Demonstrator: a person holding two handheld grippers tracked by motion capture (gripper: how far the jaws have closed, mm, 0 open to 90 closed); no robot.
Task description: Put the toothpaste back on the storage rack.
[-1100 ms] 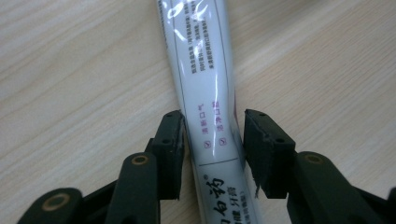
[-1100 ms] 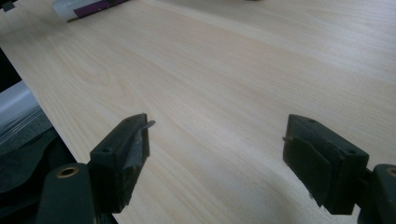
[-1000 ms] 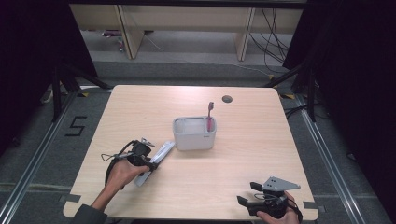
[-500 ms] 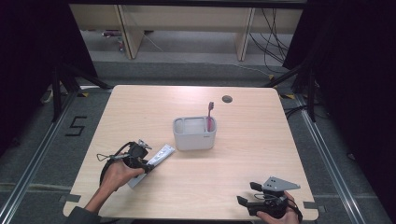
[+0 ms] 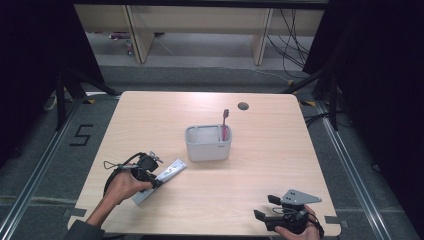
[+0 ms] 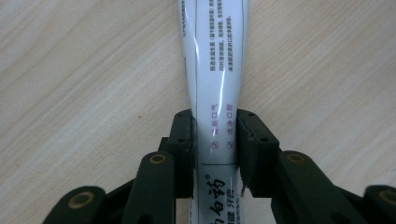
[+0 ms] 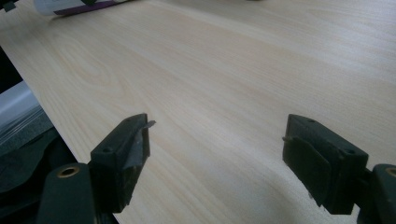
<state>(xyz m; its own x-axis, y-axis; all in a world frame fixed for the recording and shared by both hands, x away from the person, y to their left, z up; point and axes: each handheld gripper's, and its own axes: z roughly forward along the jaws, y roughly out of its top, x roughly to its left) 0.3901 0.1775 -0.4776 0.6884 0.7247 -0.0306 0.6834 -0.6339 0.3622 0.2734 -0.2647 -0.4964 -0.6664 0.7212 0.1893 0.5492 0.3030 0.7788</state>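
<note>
Left gripper (image 6: 215, 135) is clamped on the tube (image 6: 215, 70): in its own view we see both black pads pressing the tube's sides, after the jaws have just been closing around it. We read the tube as a white toothpaste tube with printed text, lying flat on the table (image 5: 260, 190). From the high view we find the left gripper (image 5: 155, 176) near the table's front left corner, with the tube (image 5: 167, 173) slanting from there toward the holder (image 5: 208, 145), its far end near the holder but not touching it.

We see the holder, a grey box with compartments, standing near the middle of the table. A toothbrush (image 5: 225, 122) stands upright in its right compartment, the head rising above the rim.

Our right gripper (image 5: 264, 209) sits at the front right edge of the table, well apart from the tube. In its own view the right gripper (image 7: 215, 140) has its jaws spread wide over bare wood, with nothing between them.
</note>
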